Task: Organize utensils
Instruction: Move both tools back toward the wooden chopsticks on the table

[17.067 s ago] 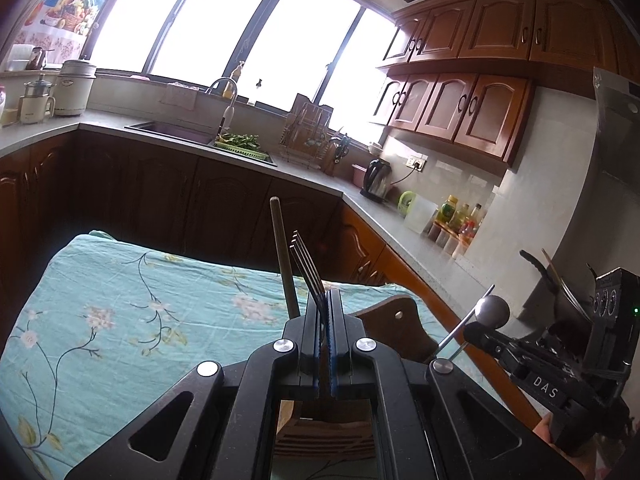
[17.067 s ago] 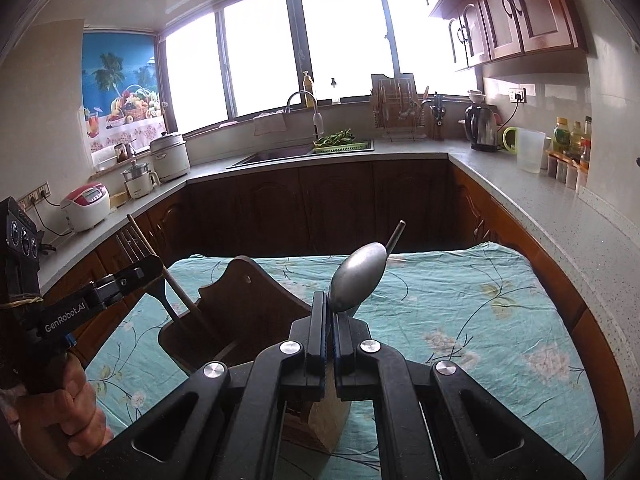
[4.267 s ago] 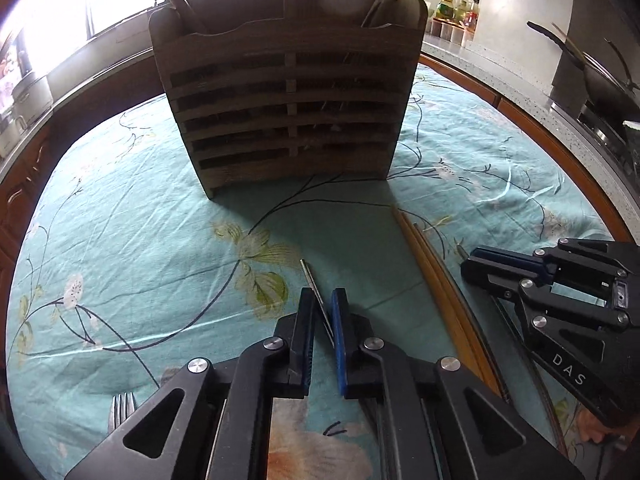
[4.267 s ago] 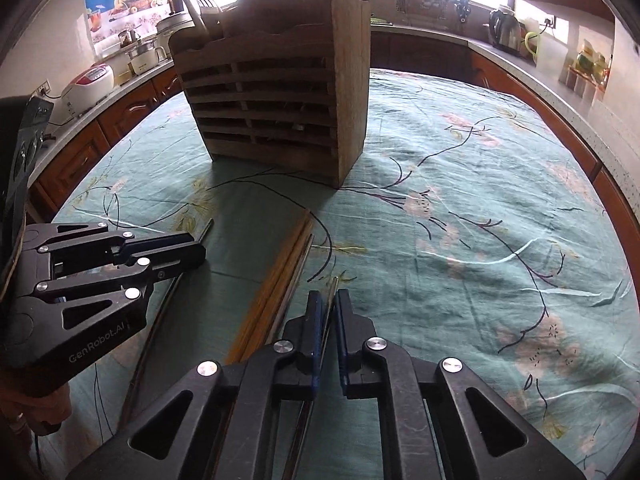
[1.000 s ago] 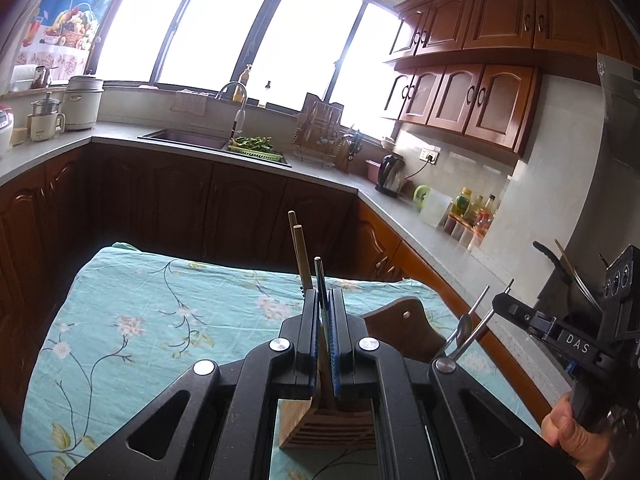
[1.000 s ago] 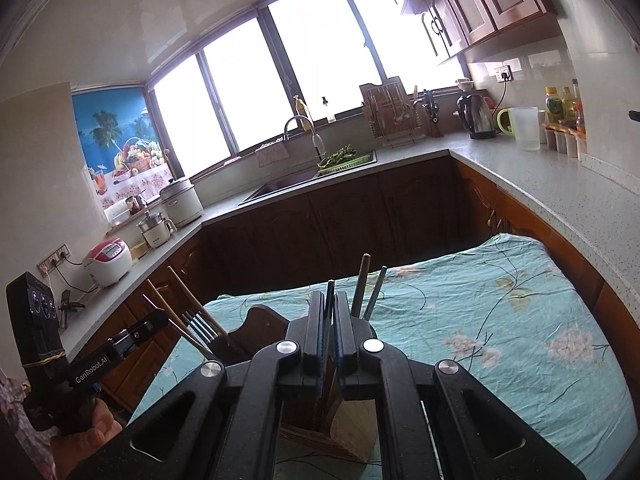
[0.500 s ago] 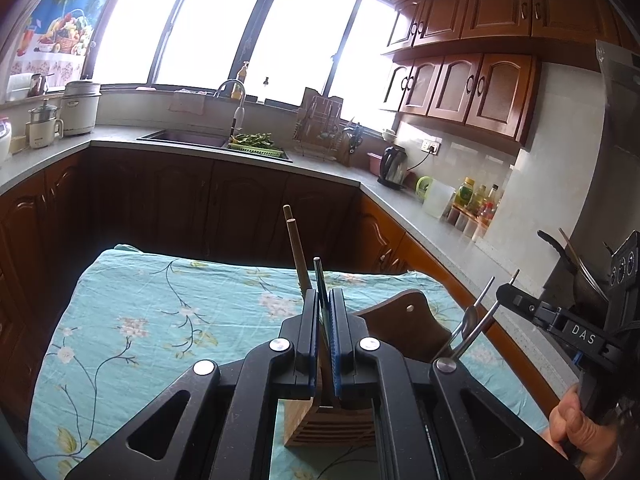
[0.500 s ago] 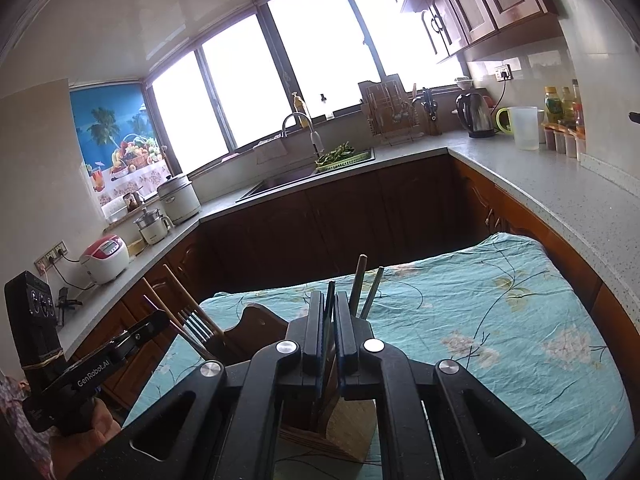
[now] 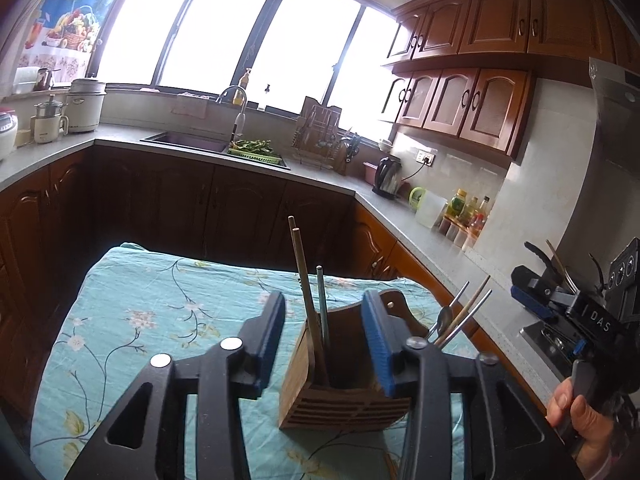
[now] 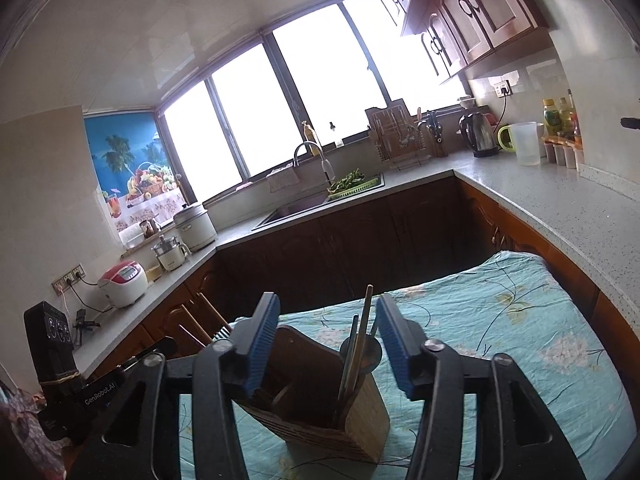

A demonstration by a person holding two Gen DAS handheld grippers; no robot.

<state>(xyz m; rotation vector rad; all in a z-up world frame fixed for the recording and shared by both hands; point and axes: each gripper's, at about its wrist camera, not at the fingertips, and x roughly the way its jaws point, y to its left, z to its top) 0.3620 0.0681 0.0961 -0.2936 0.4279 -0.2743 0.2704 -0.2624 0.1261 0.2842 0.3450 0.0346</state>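
Left gripper (image 9: pixel 324 340): jaws just opened, blue pads apart, nothing pressed between them; wooden utensil holder (image 9: pixel 344 384) visible through the gap, at 6 o'clock of the left wrist view, standing on the floral teal tablecloth (image 9: pixel 152 312)

Holder's left compartment: wooden chopsticks (image 9: pixel 302 276) and a metal rod-like handle (image 9: pixel 322 304) standing upright, leaning slightly toward 11 o'clock, untouched by either pad

Holder's right compartment: spoon (image 9: pixel 442 318) and further handles, leaning toward 1 o'clock, partly hidden behind the right finger

Right gripper (image 10: pixel 326 344): jaws just opened, pads spread wide, released; same holder at 6 o'clock between the pads, not gripped

Right gripper also visible at 3 o'clock of the left wrist view, held by a hand (image 9: pixel 576 412)

Left gripper body visible at 8 o'clock of the right wrist view

Kitchen sink (image 10: pixel 296 204) at 12 o'clock beyond the table, kettle (image 10: pixel 478 134) at 2 o'clock, rice cooker (image 10: pixel 122 278) at 9 o'clock
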